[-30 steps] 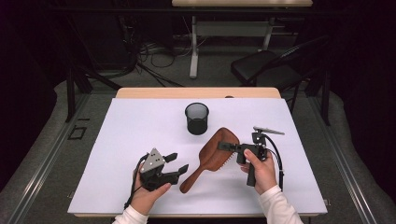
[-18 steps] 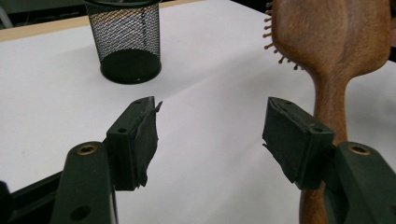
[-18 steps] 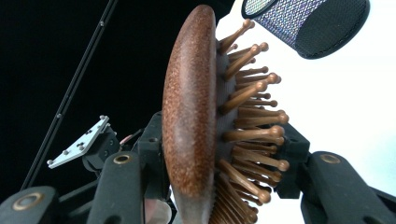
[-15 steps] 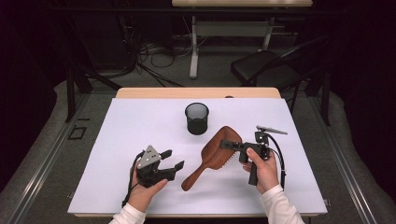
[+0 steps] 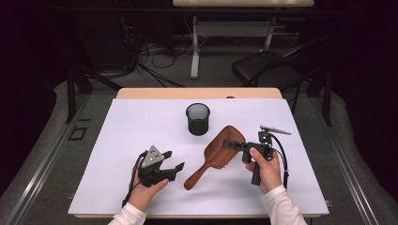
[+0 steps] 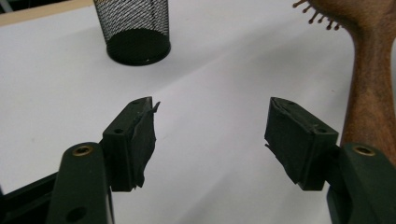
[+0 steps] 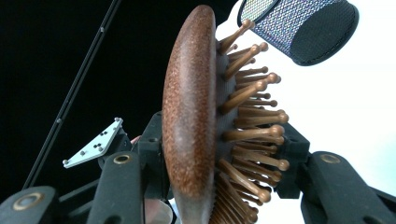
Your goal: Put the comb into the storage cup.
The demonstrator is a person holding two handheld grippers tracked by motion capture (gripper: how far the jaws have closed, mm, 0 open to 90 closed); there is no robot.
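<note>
A brown wooden hairbrush (image 5: 218, 152) lies aslant at the table's middle right, its handle pointing to the near left. My right gripper (image 5: 233, 144) is shut on the brush's head (image 7: 189, 107), one jaw on the smooth back and one on the bristle side. My left gripper (image 5: 172, 161) sits just left of the handle's end, and its jaws have just been opening. In the left gripper view the left gripper (image 6: 210, 126) stands open with only white table between the pads, and the handle (image 6: 371, 93) passes outside the right jaw.
A black mesh cup (image 5: 197, 118) stands upright behind the brush, also seen as the mesh cup (image 6: 133, 25) and the mesh cup (image 7: 303, 25). The white-covered table (image 5: 141, 122) has bare surface at left and back. A dark chair (image 5: 263, 70) stands on the floor beyond.
The left gripper's jaws have spread wider and its hand has shifted a little. The right gripper keeps its hold on the brush head, almost unmoved.
</note>
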